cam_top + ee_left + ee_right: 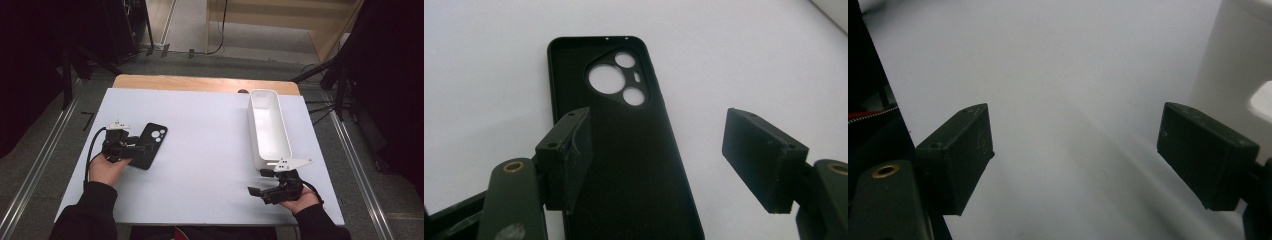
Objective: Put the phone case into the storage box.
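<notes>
The black phone case (149, 144) lies flat at the left of the white table (200, 150), its long axis running near-to-far, camera cutout at the far end; your left gripper view alone reveals its hollow inside facing up; your left gripper (659, 160) hangs over its near end, jaws spread, not pinching it; your right gripper (1075, 155), also spread, holds nothing beside the white bin (269, 127) at the near right.

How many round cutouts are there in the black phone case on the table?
3, all in the camera window near the phone case top end: a large cutout, a smaller cutout above it, and another below. A tiny slot sits between the smaller two.
</notes>
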A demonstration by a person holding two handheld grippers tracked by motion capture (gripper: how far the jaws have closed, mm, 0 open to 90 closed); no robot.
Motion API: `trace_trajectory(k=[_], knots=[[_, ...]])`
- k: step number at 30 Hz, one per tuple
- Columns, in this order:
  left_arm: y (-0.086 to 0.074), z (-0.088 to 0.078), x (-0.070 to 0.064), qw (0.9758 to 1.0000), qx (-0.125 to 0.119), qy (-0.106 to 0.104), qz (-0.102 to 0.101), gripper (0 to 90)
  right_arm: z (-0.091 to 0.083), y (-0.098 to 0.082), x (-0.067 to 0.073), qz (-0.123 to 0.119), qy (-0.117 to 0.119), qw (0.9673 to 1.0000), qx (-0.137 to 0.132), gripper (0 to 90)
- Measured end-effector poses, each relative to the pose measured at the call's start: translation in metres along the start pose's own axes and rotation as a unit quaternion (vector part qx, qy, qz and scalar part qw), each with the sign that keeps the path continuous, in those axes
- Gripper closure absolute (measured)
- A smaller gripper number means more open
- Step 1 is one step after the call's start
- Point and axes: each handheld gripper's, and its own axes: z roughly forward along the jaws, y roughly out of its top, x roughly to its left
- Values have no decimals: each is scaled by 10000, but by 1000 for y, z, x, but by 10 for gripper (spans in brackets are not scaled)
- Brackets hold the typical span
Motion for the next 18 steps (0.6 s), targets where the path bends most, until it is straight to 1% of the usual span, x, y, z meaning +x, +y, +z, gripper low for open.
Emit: trace_trajectory(k=[2,3,5,6,8,10,11,18], knots=[[3,2,2,10000,-19,6,-45,277,0,0,0,2,0,10000,0,131],[5,3,3,10000,-5,37,-7,277,0,0,0,3,0,10000,1,131],[7,4,5,10000,-10,84,6,277,0,0,0,2,-1,10000,1,131],[9,6,5,10000,-11,94,-24,276,0,0,0,2,0,10000,2,131],[11,8,7,9999,10,151,32,276,0,0,0,4,-2,10000,2,131],[13,11,7,9998,-25,219,-2,276,0,0,0,-3,-7,10000,0,131],[14,13,8,9997,7,229,-3,276,0,0,0,-1,-6,10000,1,131],[17,18,8,9993,14,375,18,274,0,0,0,1,3,10000,5,131]])
